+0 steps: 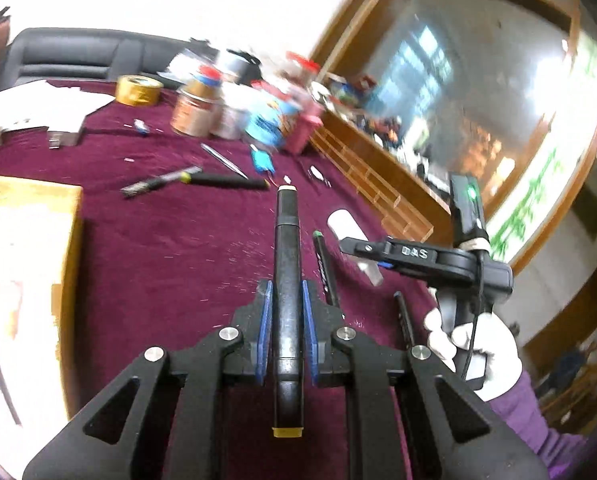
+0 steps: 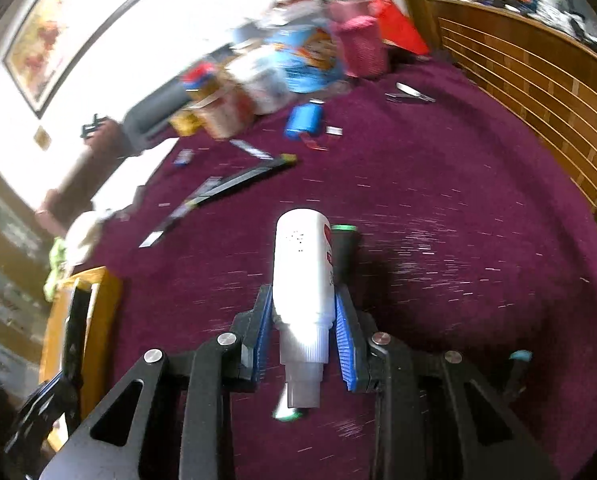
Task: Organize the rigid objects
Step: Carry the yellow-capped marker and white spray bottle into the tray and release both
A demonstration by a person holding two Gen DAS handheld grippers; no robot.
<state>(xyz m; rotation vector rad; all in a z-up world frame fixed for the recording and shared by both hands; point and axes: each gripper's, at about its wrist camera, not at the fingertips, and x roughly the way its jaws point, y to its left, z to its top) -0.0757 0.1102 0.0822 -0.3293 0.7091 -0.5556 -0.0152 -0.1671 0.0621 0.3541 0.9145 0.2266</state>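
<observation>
Maroon cloth covered the table (image 1: 170,248), with a white wall and a dark sofa behind it and a wooden-framed glass panel on the right.

The left gripper (image 1: 286,308) was closed on a black marker (image 1: 287,280), its blue pads pressing both sides of the barrel. The marker's long axis ran straight along the fingers, a cream-tipped end pointing to the far side and a yellow-banded end pointing near, toward the camera.

The right gripper (image 2: 304,316) was clamped on a white bottle (image 2: 304,268) around its lower body. The bottle also lay along the fingers, its rounded base pointing far and its ribbed cap and nozzle pointing near. Red print on its right side was too blurred to read. Just behind the bottle on the right, a black marker with a green end (image 2: 344,246) lay on the cloth, mostly hidden by the bottle.

From the left wrist view, the right gripper's jaws were largely hidden by its body, held by a hand in a white glove (image 1: 478,344).

At the far side stood a blurred cluster of jars and packets (image 1: 250,108), a roll of gold tape (image 1: 138,90), and a black-handled tool (image 1: 194,180) lying crosswise. A yellow box (image 1: 26,272) was cut off at the left edge.
</observation>
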